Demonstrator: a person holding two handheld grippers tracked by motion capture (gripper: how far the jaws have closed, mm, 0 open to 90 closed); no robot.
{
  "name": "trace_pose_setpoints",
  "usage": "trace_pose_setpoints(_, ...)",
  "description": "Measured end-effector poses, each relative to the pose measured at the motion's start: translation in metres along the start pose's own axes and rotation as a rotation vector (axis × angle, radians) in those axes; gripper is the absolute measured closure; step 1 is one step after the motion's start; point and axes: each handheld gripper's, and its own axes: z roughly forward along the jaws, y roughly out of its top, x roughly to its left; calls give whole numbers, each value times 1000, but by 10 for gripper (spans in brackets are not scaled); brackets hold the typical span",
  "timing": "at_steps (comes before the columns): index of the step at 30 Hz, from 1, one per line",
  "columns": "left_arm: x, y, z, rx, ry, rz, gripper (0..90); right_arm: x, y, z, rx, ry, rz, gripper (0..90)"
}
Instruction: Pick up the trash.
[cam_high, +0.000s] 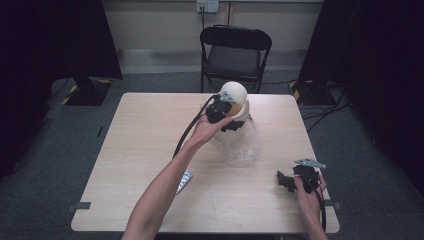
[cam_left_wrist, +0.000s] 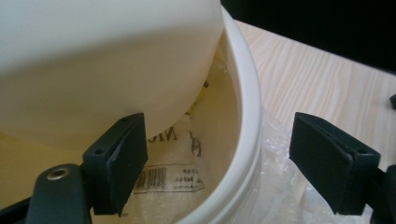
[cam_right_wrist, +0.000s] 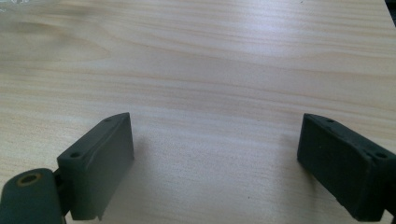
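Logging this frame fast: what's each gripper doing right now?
Left gripper: open, jaws astride the white tub's rim, not pressing on it.
Right gripper: open, nothing between its jaws, over bare table.

One tub (cam_high: 241, 111), one bag (cam_high: 245, 145), one chair (cam_high: 235, 52).

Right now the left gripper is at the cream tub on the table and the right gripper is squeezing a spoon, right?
Not quite. The right gripper holds nothing: the right gripper view shows its jaws open over the bare table. The left gripper is at the cream tub.
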Motion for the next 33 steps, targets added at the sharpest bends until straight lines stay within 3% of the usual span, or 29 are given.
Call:
trace_pose_setpoints(4, 1, 2, -8, -28, -14, -15, 188, 0, 0, 0, 0, 1, 1, 99)
trace_pose_setpoints(8, -4, 0, -22, -43, -12, 9, 188, 0, 0, 0, 0, 1, 1, 99)
trace_pose_setpoints(16, -3, -14, -60, -83, 0, 15, 188, 0, 0, 0, 1, 3, 3, 98)
trace_pose_setpoints(20, -3, -28, -82, -87, 20, 17, 189, 0, 0, 0, 1, 3, 3, 98)
trace_pose_setpoints(26, -5, -48, -98, -91, 29, -8, 196, 0, 0, 0, 1, 3, 3, 98)
trace_pose_setpoints(31, -10, -75, -117, -85, 50, -39, 201, 0, 0, 0, 1, 3, 3, 98)
trace_pose_setpoints(33, -12, -83, -125, -88, 62, -32, 178, 0, 0, 0, 1, 3, 3, 98)
